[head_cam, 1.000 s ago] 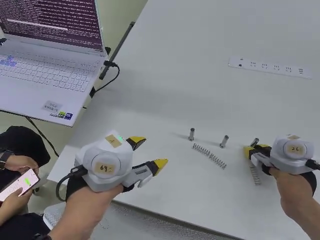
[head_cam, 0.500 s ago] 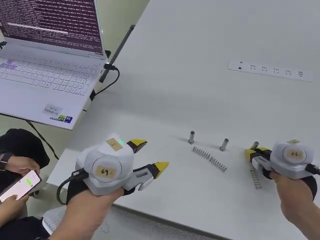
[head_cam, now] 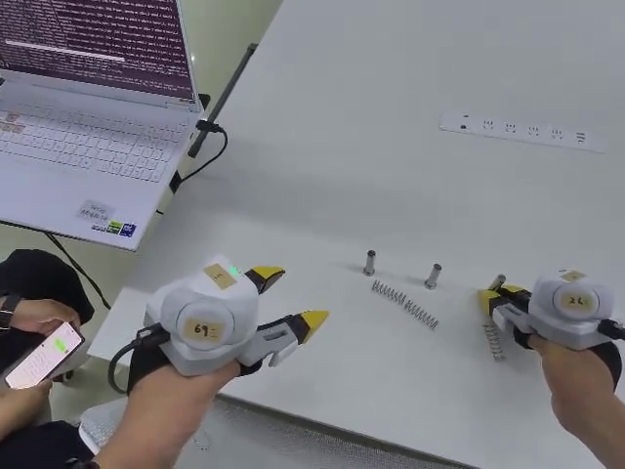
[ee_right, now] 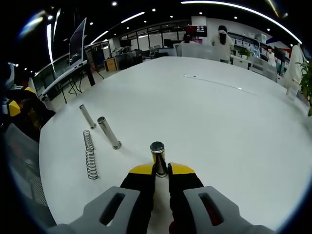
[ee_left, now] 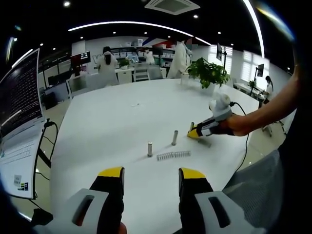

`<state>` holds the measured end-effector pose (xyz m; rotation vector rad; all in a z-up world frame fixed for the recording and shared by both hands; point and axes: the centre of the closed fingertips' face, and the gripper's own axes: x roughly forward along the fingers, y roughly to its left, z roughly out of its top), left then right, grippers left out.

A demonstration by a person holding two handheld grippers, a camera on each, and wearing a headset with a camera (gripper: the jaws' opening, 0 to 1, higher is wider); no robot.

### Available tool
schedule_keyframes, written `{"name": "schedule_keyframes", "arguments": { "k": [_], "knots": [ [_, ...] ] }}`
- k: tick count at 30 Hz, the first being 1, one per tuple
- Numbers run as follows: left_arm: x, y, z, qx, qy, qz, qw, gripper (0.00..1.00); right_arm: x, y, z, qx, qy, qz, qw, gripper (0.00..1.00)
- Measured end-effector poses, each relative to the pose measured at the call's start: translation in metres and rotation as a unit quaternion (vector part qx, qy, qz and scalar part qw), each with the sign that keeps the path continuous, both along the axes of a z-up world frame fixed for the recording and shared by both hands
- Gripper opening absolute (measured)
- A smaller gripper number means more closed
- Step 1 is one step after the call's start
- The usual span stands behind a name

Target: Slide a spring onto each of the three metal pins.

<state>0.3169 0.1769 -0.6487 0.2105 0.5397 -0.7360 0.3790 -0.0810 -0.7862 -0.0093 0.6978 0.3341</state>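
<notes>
Three short metal pins stand upright in a row on the white table [head_cam: 391, 127]: the left pin [head_cam: 370, 262], the middle pin [head_cam: 433, 276] and the right pin [head_cam: 499, 283]. My right gripper [head_cam: 491, 302] is shut around the base of the right pin [ee_right: 157, 148], one jaw on each side. One spring [head_cam: 404, 303] lies flat in front of the left and middle pins. A second spring [head_cam: 493, 340] lies partly under my right gripper. My left gripper [head_cam: 291, 297] hovers open and empty near the table's front edge, well left of the pins [ee_left: 150, 148].
An open laptop [head_cam: 88, 117] sits on a stand to the left, with a cable [head_cam: 210, 132] at the table's left edge. A white power strip [head_cam: 515, 131] lies far back on the right. A hand holding a phone [head_cam: 44, 357] is at lower left.
The head view has shifted a little. Both grippers stay about where they were, the right one still at the right pin.
</notes>
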Motion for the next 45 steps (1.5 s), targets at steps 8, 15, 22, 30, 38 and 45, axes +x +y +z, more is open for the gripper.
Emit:
{"name": "schedule_keyframes", "arguments": {
  "k": [8,15,22,30,38,45],
  "knots": [
    [0.0009,-0.0015,0.0052,-0.009,-0.002,-0.002,1.0000,0.41,-0.0022,-0.0032,-0.0020,0.001,0.000,-0.001,1.0000,0.08],
    [-0.0010,-0.0016,0.0072,-0.012,0.000,-0.003,0.9999,0.45,-0.0042,-0.0044,-0.0019,0.001,-0.001,-0.001,1.0000,0.08],
    [-0.0022,-0.0017,0.0077,-0.014,0.001,-0.004,0.9999,0.46,-0.0041,-0.0053,-0.0022,0.001,-0.003,-0.002,1.0000,0.08],
    [-0.0022,-0.0022,0.0086,-0.017,0.001,-0.003,0.9998,0.47,-0.0043,-0.0054,-0.0014,0.002,-0.003,-0.005,1.0000,0.08],
    [-0.0024,-0.0035,0.0081,-0.016,0.002,-0.004,0.9999,0.47,-0.0067,-0.0044,0.0006,0.006,-0.005,-0.008,0.9999,0.08],
    [-0.0023,-0.0037,0.0083,-0.017,0.003,-0.005,0.9998,0.47,-0.0080,-0.0025,0.0028,0.017,-0.004,-0.013,0.9998,0.10]
  ]
}}
